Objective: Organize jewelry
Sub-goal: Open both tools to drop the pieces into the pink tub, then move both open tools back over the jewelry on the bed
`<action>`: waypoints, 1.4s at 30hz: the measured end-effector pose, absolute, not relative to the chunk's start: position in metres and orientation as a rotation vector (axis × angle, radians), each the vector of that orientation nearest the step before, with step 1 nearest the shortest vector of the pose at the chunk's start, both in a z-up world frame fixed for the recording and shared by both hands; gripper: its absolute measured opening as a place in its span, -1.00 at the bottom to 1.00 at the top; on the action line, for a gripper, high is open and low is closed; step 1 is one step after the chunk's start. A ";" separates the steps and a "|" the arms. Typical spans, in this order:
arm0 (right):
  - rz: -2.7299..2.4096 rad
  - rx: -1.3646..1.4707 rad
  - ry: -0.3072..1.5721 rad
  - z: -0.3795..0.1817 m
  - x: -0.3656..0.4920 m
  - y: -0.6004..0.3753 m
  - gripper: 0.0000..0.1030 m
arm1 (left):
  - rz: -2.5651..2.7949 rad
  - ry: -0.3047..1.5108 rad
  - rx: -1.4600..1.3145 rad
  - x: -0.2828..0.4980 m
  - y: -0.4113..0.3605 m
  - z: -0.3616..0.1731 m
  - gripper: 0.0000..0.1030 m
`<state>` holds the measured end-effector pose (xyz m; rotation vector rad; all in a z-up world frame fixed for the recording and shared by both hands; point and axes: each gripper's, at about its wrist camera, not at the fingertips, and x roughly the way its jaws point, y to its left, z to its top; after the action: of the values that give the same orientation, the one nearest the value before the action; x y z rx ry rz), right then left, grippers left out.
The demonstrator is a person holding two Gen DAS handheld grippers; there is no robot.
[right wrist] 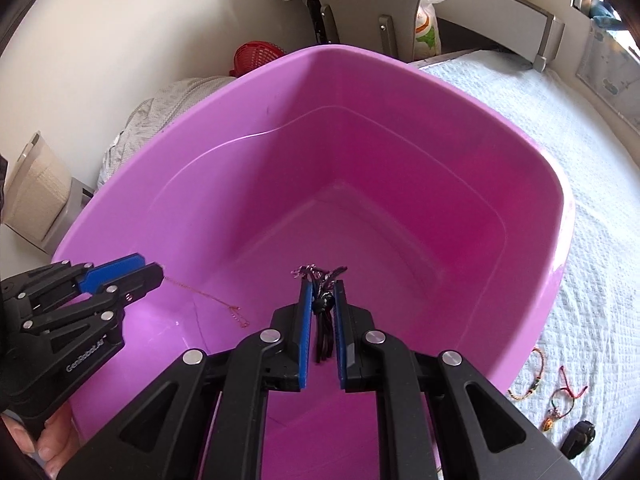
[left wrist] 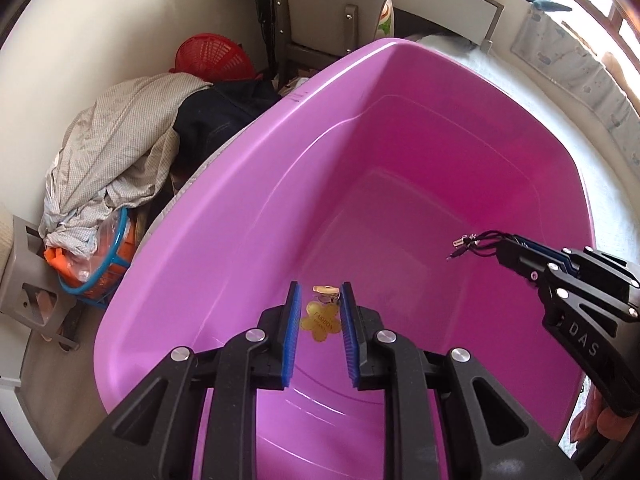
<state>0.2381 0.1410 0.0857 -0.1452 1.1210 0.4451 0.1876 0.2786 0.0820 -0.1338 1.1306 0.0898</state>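
A big pink plastic tub (left wrist: 280, 128) (right wrist: 552, 208) stands on the bed. My left gripper (left wrist: 320, 294) hangs over its near left side, with a gold flower-shaped tag (left wrist: 320, 322) between its blue pads; a thin gold chain (right wrist: 208, 294) trails from it into the tub. In the right wrist view the left gripper (right wrist: 154, 270) looks closed on the chain. My right gripper (right wrist: 323, 284) is shut on a black cord bracelet bundle (right wrist: 322, 304) with small metal ends, held over the tub's inside. It also shows in the left wrist view (left wrist: 500, 248).
Several thread bracelets (right wrist: 536, 376) and a small dark object (right wrist: 578, 438) lie on the white bedspread (right wrist: 560, 128) right of the tub. A pile of clothes (left wrist: 120, 152), a red basket (left wrist: 212, 56) and a chair (left wrist: 320, 20) stand beyond the tub.
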 end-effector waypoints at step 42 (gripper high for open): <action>0.316 -0.067 0.994 0.137 0.194 0.106 0.34 | 0.154 1.040 -0.087 0.154 0.270 0.126 0.86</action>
<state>0.1939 0.1065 0.1374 -0.0670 0.9944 0.3158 0.1543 0.2705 0.1258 -0.0868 1.0405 0.1540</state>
